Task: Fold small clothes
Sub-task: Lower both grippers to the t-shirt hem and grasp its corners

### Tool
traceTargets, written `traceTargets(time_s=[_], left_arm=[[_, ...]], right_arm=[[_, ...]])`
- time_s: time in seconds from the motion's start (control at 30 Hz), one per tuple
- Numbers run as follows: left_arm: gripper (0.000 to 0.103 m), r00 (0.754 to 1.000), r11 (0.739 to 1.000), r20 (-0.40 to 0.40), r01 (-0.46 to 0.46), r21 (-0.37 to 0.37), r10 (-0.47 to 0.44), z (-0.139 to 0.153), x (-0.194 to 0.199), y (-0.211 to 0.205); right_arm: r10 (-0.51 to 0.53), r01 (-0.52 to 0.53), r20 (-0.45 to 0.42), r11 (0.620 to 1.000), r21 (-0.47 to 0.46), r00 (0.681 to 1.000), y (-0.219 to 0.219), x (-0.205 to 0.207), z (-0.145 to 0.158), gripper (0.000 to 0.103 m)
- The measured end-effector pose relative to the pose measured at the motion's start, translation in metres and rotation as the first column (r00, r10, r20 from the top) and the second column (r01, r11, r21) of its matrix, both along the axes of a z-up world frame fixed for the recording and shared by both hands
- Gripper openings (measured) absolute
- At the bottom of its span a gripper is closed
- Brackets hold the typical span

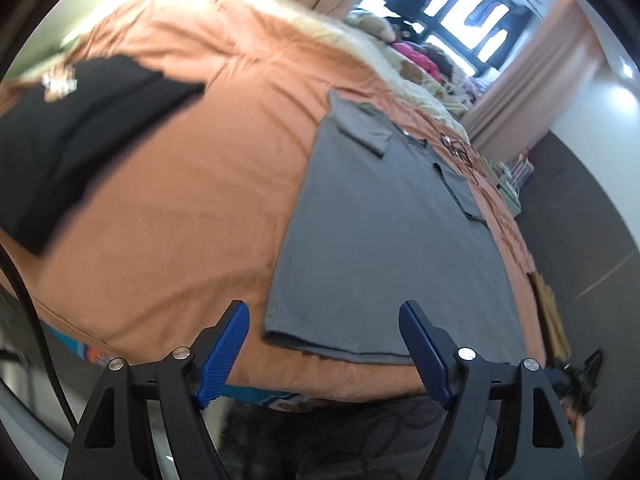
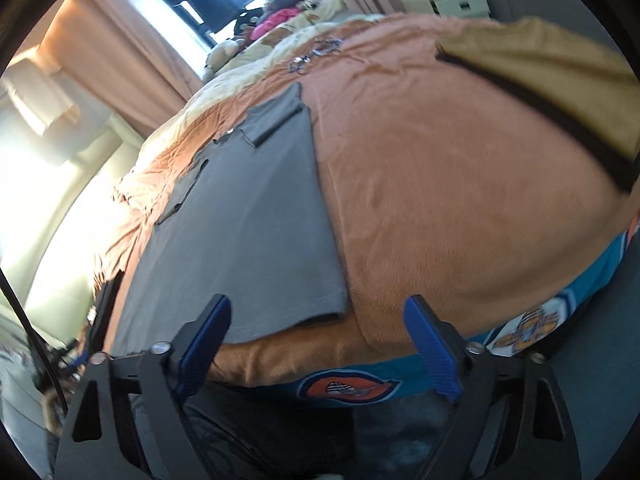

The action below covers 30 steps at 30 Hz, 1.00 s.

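Left gripper (image 1: 324, 348): fingers spread, nothing grasped, held over the near hem of the grey shirt (image 1: 384, 248). Right gripper (image 2: 318, 350): fingers spread, empty, held at the shirt's near right corner. The shirt is laid flat on the orange blanket (image 1: 172, 216), sleeves folded in at the far end. Black garment (image 1: 72, 136) seen far left; tan garment (image 2: 544, 80) far right.

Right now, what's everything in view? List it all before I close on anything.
grey shirt: 1, grey, flat on blanket, sleeves folded in, hem nearest both grippers
black garment: 1, black, folded, left on blanket
tan garment: 1, tan with black edge, right on blanket
blanket: 1, orange, covering bed
curtains: pink, by window
left gripper: 1, black with blue pads, open, empty, before hem
right gripper: 1, same, open, empty, before hem corner
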<state>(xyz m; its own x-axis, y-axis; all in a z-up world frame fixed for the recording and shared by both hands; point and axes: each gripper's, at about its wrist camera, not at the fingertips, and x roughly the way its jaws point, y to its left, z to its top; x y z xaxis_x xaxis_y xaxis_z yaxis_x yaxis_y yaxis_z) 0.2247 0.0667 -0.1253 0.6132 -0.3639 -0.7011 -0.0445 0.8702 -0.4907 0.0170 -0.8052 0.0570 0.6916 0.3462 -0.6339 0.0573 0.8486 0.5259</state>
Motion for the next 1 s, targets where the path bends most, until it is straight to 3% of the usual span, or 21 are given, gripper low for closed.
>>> traceTargets(time_s=[0.07, 0.23, 0.33, 0.53, 0.7, 0.87, 1.0], left_arm=[[0.07, 1.0, 0.999, -0.027, -0.005, -0.034, 0.004, -0.012, 0.005, 0.001], [0.07, 0.996, 0.995, -0.078, -0.059, -0.082, 0.053, -0.036, 0.012, 0.006], [0.067, 0.99, 0.985, -0.117, -0.091, -0.147, 0.074, -0.052, 0.014, 0.012], [0.066, 0.982, 0.954, -0.149, -0.151, -0.258, 0.115, -0.066, 0.011, 0.019], [0.066, 0.977, 0.906, -0.167, -0.191, -0.377, 0.136, -0.071, 0.008, 0.019], [0.064, 0.976, 0.906, -0.152, -0.203, -0.372, 0.156, -0.067, 0.015, 0.009], [0.051, 0.968, 0.903, -0.164, -0.238, -0.358, 0.19, -0.067, 0.018, 0.005]], right_arm=[[-0.009, 0.009, -0.011, 1.0, 0.028, 1.0, -0.004, 0.005, -0.008, 0.079], [-0.015, 0.018, -0.032, 0.996, 0.09, 0.999, -0.011, 0.013, -0.022, 0.077], [-0.016, 0.021, -0.041, 0.992, 0.122, 0.999, -0.011, 0.018, -0.03, 0.07], [-0.038, 0.046, -0.046, 0.98, 0.194, 0.998, -0.014, 0.024, -0.044, 0.07], [-0.066, 0.075, -0.041, 0.958, 0.278, 0.997, -0.017, 0.018, -0.056, 0.07], [-0.069, 0.078, -0.037, 0.932, 0.354, 0.997, -0.014, 0.009, -0.069, 0.07], [-0.076, 0.087, -0.044, 0.906, 0.414, 0.996, -0.007, 0.008, -0.078, 0.07]])
